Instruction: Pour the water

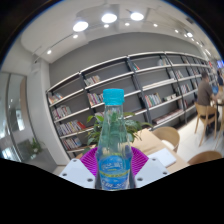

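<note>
standing between the hand-held gripper (114, 166) pads, bottle (114, 140) base hidden.

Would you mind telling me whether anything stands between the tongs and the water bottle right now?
Nothing visible does. The water bottle with its blue cap stands upright right between the tongs, its lower body against the pink pads, and they appear to grip it. No cup or glass to pour into is in view.

The gripper (114, 168) is raised level, pointing out across the room, its two fingers reaching forward from below. Both fingers press in against a water bottle (114, 140), one at each side, the magenta pads (90, 158) showing flat against its flanks, holding the bottle upright between them.
</note>
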Demonstrator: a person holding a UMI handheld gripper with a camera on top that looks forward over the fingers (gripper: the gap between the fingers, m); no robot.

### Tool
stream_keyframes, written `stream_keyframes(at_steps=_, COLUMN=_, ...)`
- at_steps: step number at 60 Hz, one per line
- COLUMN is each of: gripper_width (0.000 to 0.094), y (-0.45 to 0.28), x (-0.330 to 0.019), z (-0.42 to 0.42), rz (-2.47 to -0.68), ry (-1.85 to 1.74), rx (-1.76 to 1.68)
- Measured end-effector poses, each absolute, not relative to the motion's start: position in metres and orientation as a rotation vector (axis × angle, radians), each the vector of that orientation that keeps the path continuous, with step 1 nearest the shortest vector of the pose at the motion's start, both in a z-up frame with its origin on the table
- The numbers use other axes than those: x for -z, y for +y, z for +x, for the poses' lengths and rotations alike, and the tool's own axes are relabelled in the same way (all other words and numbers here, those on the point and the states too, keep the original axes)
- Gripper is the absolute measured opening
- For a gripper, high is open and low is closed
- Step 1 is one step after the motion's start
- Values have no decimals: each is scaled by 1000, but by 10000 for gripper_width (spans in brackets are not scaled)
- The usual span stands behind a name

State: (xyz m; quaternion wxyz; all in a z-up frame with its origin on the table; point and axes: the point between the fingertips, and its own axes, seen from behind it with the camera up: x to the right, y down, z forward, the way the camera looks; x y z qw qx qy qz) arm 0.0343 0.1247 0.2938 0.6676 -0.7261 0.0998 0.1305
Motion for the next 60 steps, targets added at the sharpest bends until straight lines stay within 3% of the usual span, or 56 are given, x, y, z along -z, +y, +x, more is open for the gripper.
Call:
stream_keyframes(at_steps=12, gripper_width=392, y=142, x=-245, z=107, rz=-1699, ry=1, rx=32)
stream_keyframes(at_steps=14, gripper_width=392, y=146, x=-217, z=121, rz=-1708, ry=-4, rx=54)
stream_keyframes(at_steps=15, gripper_width=392, y=144, x=-230, z=124, rz=-1725, ry=-4, rx=61)
stream_keyframes(at_steps=32, gripper_width=393, y=155, x=-127, z=164, rz=-1841, ry=-15, rx=96)
stream_keyframes(at_steps=42, gripper_width=415, y=151, x=-93, z=169, rz=-1882, ry=9, rx=78)
stream_keyframes(at_steps=49, gripper_width=420, y=137, x=-97, z=178, rz=-1830, ry=68, rx=39)
stream_keyframes(at_steps=60, gripper_width=538, y=136, x=-98, z=177, rz=-1794, ry=71, rx=35)
